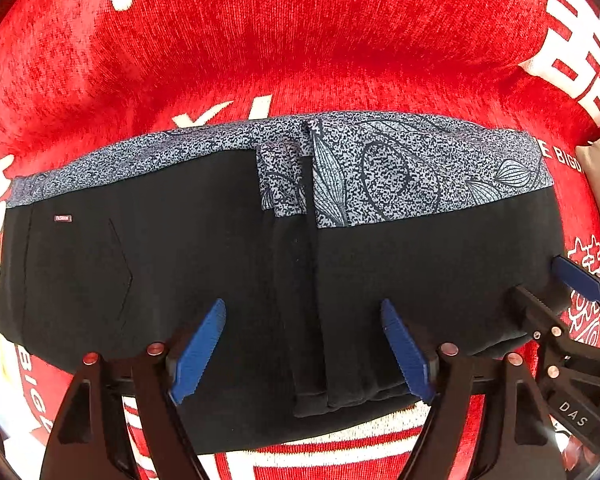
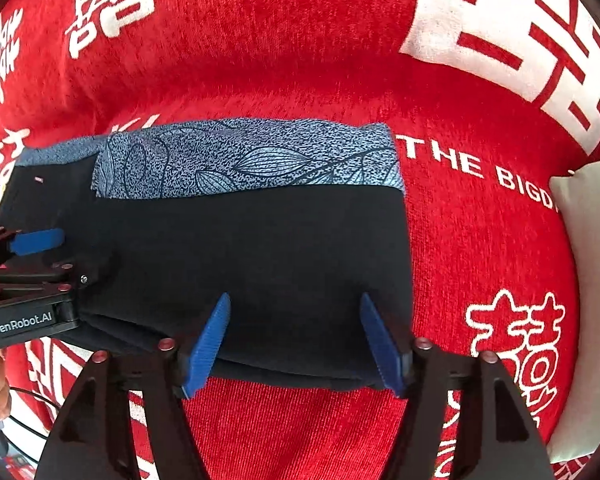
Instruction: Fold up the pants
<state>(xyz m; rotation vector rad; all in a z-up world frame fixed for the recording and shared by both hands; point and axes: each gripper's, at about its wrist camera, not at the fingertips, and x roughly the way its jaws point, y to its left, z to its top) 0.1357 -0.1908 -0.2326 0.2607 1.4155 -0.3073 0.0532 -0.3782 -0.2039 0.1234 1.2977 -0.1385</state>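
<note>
1. Two grippers hang over one pair of folded pants (image 1: 204, 264) on a red cloth (image 1: 284, 40) with white lettering.
2. The pants lie flat as a wide band across the centre of both views: black fabric toward 6 o'clock, a grey leaf-print strip (image 1: 400, 168) along the 12 o'clock edge.
3. In the left wrist view, folded black layers form a ridge from the centre toward 6 o'clock.
4. Left gripper (image 1: 304, 350): jaws wide, blue pads apart over the near pants edge, nothing clamped between them.
5. Right gripper (image 2: 296, 346): jaws wide, pads apart above the near edge, at the right end of the pants; no fabric is pinched.
6. In the left view the right gripper enters at 3 o'clock; in the right view the left gripper enters at 9 o'clock.
7. A pale cushion (image 2: 588, 240) lies at 3 o'clock on the cloth, apart from the pants.
</note>
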